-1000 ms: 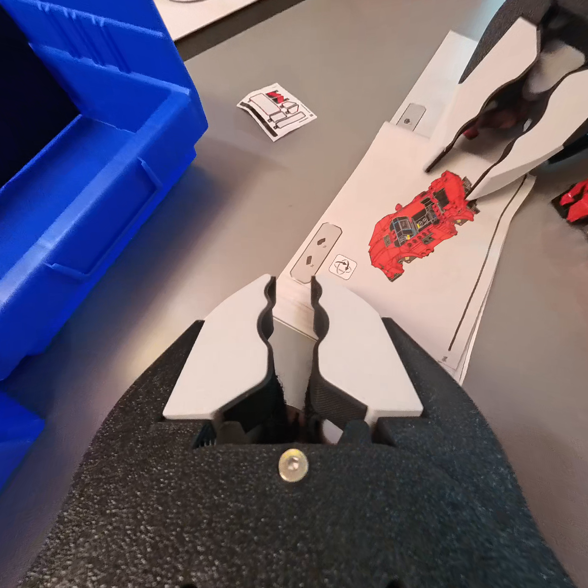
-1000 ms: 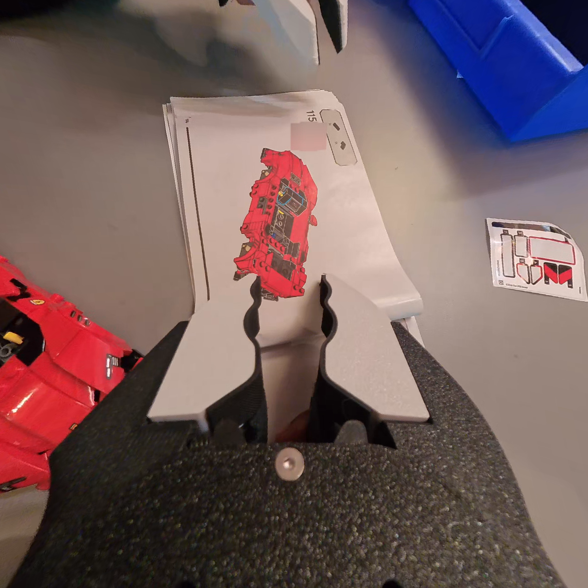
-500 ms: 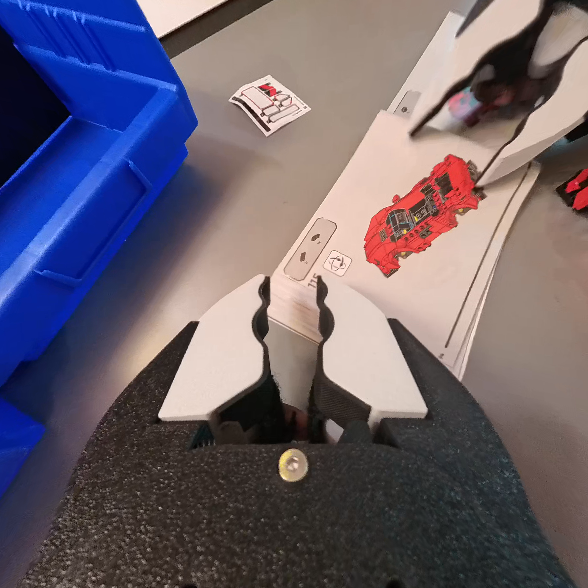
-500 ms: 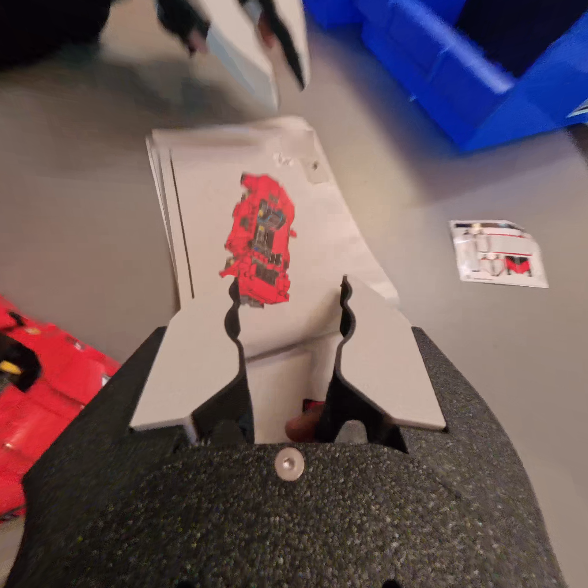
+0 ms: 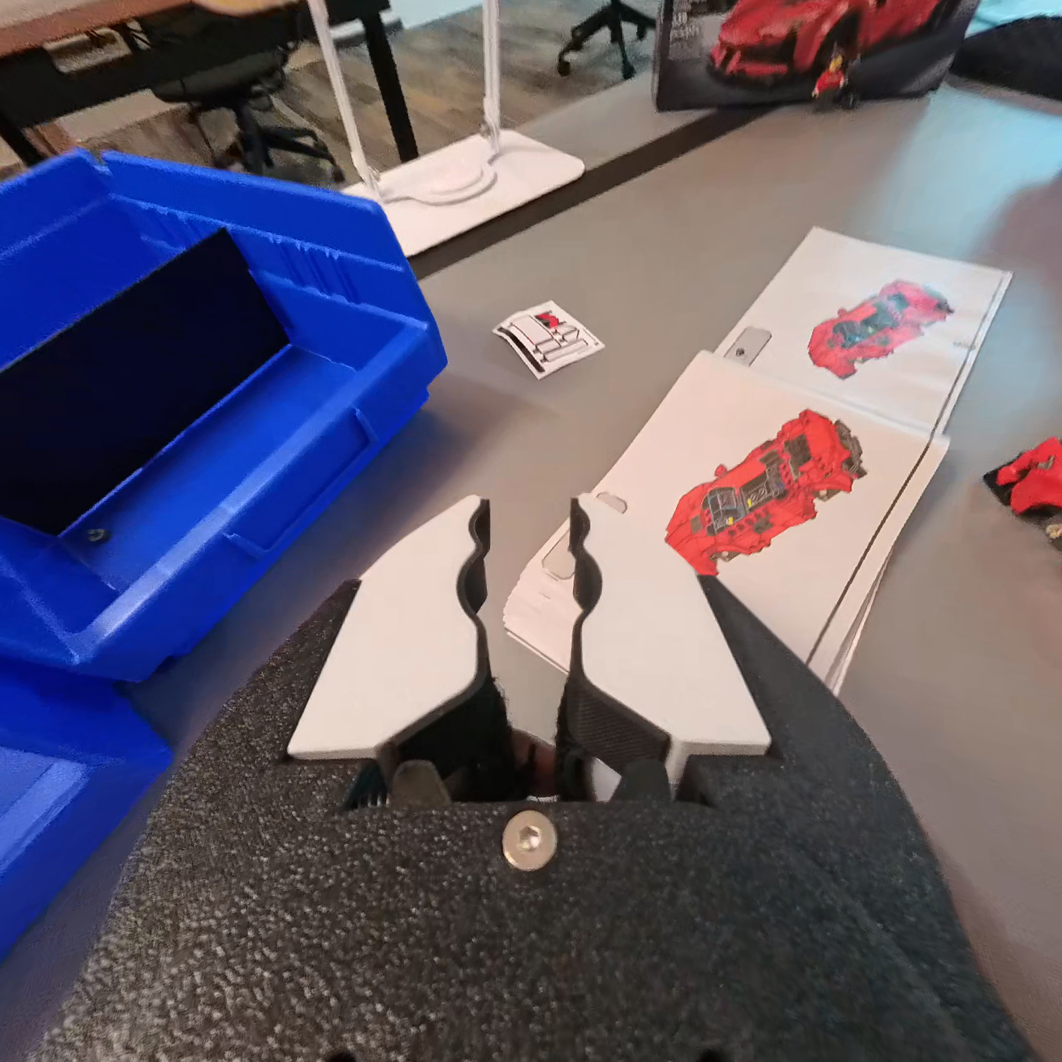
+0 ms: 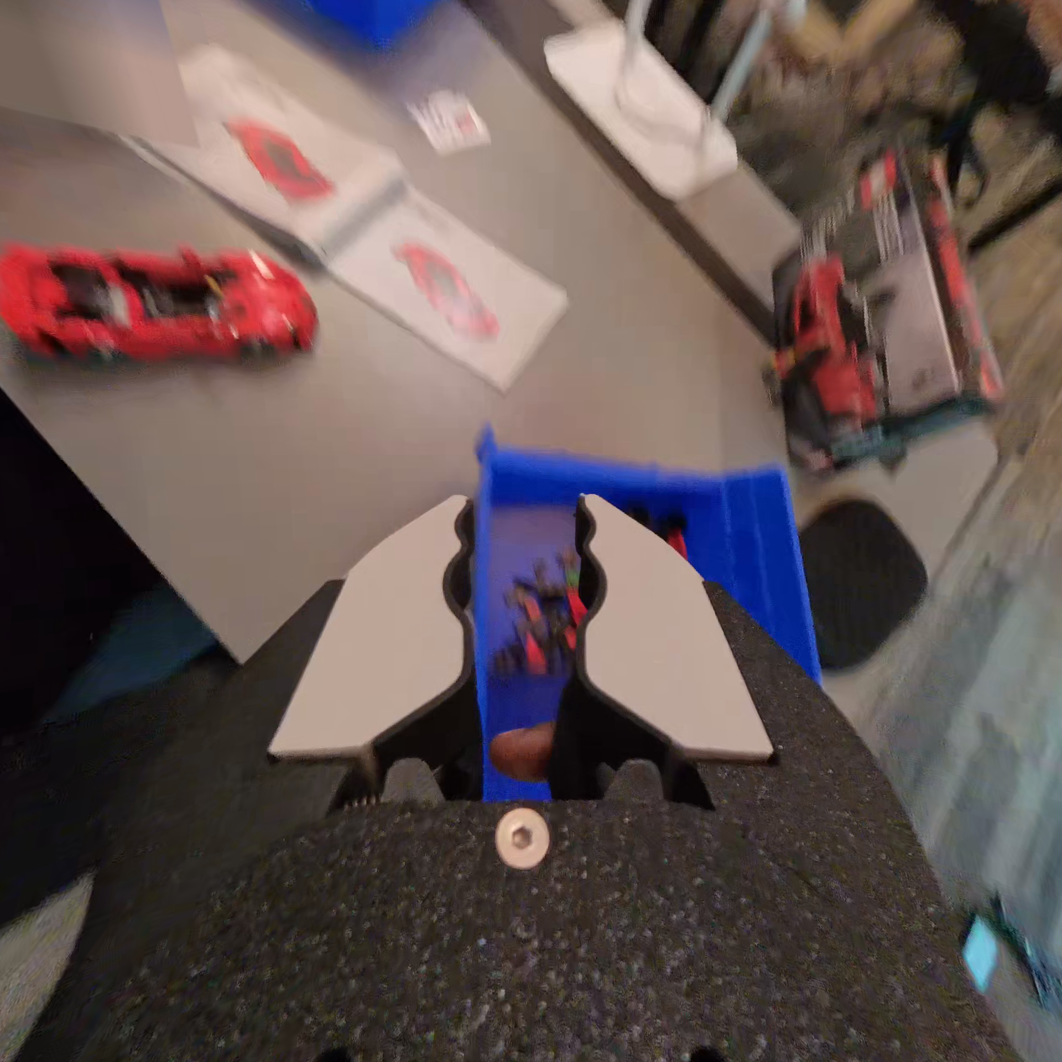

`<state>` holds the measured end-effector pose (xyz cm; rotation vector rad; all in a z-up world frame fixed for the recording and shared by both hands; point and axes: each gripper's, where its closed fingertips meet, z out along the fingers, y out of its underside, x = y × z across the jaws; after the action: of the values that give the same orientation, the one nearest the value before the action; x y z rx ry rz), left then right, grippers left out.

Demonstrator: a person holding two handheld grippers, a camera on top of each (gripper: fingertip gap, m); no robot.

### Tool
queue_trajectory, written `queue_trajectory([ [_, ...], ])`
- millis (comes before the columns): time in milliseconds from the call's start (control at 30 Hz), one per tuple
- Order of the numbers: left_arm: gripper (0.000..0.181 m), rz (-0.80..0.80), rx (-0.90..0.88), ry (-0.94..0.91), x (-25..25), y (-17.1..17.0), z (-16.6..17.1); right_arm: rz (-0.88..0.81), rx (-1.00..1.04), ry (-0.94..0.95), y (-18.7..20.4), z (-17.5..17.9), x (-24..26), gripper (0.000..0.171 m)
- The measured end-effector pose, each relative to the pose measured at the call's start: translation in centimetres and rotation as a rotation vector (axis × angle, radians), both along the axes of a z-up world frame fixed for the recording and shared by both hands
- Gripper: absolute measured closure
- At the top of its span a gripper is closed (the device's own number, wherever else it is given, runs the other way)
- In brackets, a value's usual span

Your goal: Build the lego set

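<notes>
My left gripper [image 5: 530, 508] is open and empty, held just above the near corner of the open instruction booklet [image 5: 764, 414], whose pages picture a red car. My right gripper [image 6: 524, 506] is open and empty, hovering over a blue parts bin [image 6: 753, 546] with several small loose Lego pieces [image 6: 546, 609] in it. The partly built red Lego car [image 6: 155, 304] lies on the grey table left of the booklet [image 6: 402, 247]. One end of the car shows at the right edge of the left wrist view [image 5: 1028, 477]. The right wrist view is blurred.
A large blue bin [image 5: 201, 431] stands left of my left gripper. A small sticker sheet [image 5: 549, 339] lies between it and the booklet. The Lego set box [image 5: 804, 52] and a white stand base [image 5: 460, 184] are at the table's far edge. A black chair [image 6: 862, 580] sits beyond the edge. The tips of one gripper are about 50 centimeters away from the tips of the other.
My right gripper has left the booklet and swung over to the blue parts bin. My left gripper has lifted and tilted up off the booklet's corner, its jaws a little wider.
</notes>
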<state>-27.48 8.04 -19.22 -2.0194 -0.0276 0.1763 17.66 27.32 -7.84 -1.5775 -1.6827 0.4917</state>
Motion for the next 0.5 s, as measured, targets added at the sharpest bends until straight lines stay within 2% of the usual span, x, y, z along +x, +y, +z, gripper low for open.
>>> queue_trajectory([
  [100, 0.155, 0.053, 0.027, 0.030, 0.4, 0.1, 1.0, -0.063, -0.082, -0.182, 3.9, -3.1, 7.1, 0.137],
  [200, 0.155, 0.104, 0.013, 0.049, 0.6, 0.4, 1.2, -0.072, -0.178, -0.352, 5.5, -7.2, 11.8, 0.139],
  [333, 0.155, 0.126, -0.006, 0.075, 1.1, 1.6, 2.1, -0.100, -0.160, -0.477, 7.8, -10.9, 15.5, 0.142],
  [500, 0.155, 0.132, -0.013, 0.122, 1.9, 3.2, 3.6, -0.018, -0.211, -0.565, 8.1, -12.3, 16.6, 0.141],
])
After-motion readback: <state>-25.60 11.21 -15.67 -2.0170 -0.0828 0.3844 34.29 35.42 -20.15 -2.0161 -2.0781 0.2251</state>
